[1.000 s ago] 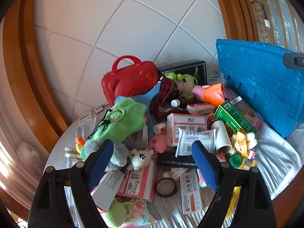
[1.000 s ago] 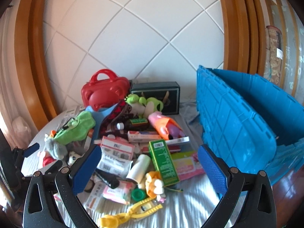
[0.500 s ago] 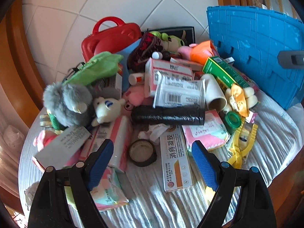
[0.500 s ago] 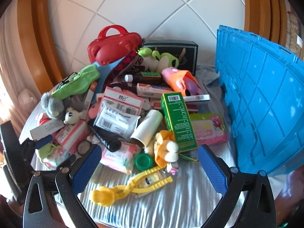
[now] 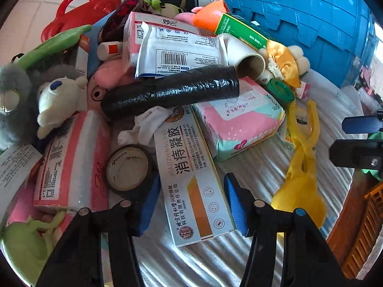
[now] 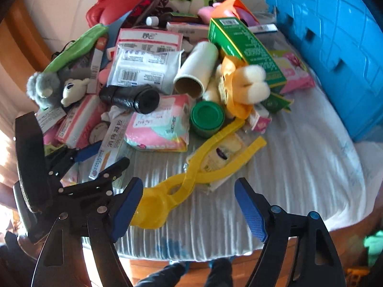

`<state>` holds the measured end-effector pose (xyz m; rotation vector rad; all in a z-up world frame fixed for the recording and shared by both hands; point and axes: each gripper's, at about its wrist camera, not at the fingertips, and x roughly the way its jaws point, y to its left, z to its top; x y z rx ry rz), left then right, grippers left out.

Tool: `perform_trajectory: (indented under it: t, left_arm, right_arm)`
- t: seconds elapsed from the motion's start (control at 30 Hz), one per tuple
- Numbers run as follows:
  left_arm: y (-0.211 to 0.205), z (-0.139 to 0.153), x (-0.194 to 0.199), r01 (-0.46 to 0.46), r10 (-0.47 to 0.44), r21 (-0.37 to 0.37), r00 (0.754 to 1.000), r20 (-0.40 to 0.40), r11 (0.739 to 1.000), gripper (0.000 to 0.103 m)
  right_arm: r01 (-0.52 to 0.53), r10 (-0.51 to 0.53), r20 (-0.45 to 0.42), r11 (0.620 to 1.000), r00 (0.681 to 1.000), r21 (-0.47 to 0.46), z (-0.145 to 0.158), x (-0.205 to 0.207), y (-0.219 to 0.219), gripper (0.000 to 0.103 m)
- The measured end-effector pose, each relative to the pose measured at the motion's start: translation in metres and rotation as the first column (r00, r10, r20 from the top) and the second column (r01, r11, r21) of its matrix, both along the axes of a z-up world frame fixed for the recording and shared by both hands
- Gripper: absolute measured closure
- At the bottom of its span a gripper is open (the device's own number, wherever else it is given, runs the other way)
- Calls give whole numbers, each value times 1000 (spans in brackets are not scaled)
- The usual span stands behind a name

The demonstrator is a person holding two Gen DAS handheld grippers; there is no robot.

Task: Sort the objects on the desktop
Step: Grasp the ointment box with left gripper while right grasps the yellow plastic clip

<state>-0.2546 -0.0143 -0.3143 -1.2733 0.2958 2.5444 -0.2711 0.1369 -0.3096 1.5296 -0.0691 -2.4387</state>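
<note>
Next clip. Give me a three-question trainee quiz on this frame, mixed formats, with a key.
1. True or false: the left claw straddles the white and orange medicine box.
2. Which lies on the pink tissue pack? A) the black bag roll B) the red case C) the blue crate
3. Fill in: the plastic tongs ahead of the right claw are ____.

Key: 1 true; 2 A; 3 yellow.

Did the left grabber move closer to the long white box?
Yes. The left gripper came forward and down toward the pile; its open fingers now sit either side of the white medicine box, which earlier lay ahead of them.
</note>
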Motion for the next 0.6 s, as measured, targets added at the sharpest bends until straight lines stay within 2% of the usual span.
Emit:
perform_trajectory:
  t: [0.17,0.23,0.3,0.37,0.43,0.5,0.6]
  left_arm:
    - [-7,-3,3,48,-48,2,999,10,999,49]
    - [-7,-8,2,47,-47,-9,998,29,999,49]
    - [-11,-9,1,31,-32,26,999,34,999,49]
    - [-13,-10,-1,18,-20,48,999,44,999,49]
    - [-10,-11,-3,17,-18,40,999,36,999,48]
    - [-7,-11,-5,24,-25,28,999,32,999,48]
    - [-6,-12,-11,32,-34,52,999,36,998,47]
  right_arm:
    - [124,-116,111,990,987,-68,-26,2,-4,31]
    - [151,-140,139,986,980,-74,-32,0,-7,47]
    - [165,-150,154,982,977,-95,-37,-4,-11,53]
    - [173,-161,157,983,974,-68,-40,-9,-17,54]
    - [176,-168,176,984,970,-32,-45,-16,-22,54]
    - [188,-181,173,982,968,-25,-46,-18,-23,56]
    - [163,-163,149,987,975,17,-46,-22,-30,56]
